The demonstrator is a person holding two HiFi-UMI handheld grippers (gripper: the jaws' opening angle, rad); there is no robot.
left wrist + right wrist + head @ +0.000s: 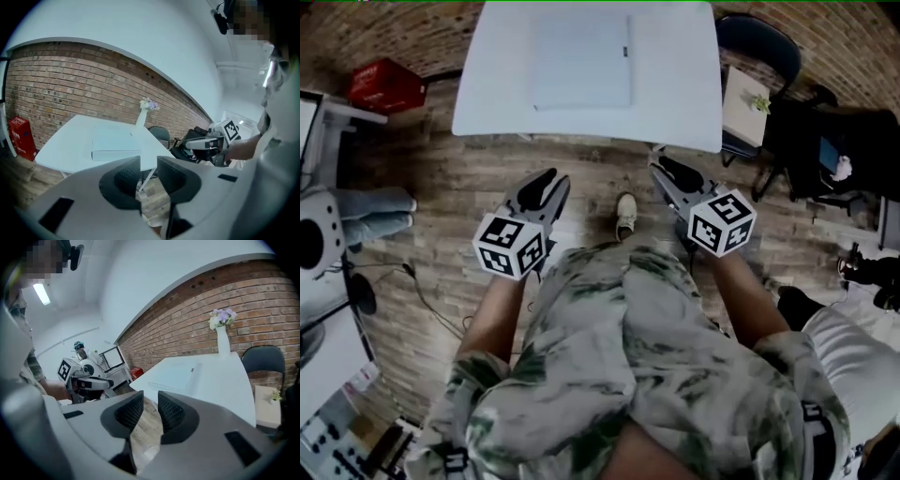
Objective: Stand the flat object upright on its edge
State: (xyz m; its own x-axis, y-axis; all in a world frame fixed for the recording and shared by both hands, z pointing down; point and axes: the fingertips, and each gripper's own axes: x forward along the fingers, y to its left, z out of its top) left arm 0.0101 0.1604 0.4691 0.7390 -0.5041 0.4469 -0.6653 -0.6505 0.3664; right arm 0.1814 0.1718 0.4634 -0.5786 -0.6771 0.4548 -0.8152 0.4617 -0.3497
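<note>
The flat object [581, 61], a thin pale slab, lies flat on the white table [675, 103] at the top of the head view. It also shows in the left gripper view, the flat object [115, 145], and in the right gripper view, the flat object [173, 376]. My left gripper [548, 183] and right gripper [667, 169] hang side by side over the wooden floor, short of the table's near edge. The left gripper [149, 161] stands open with only floor and table edge between its jaws. The right gripper [151, 399] is open too, holding nothing.
A white vase with flowers [222, 333] stands at the table's far end. A dark chair [759, 42] and a small side table [745, 94] are to the right. A red box [384, 84] sits on the floor at the left. My shoe [625, 216] is below the table edge.
</note>
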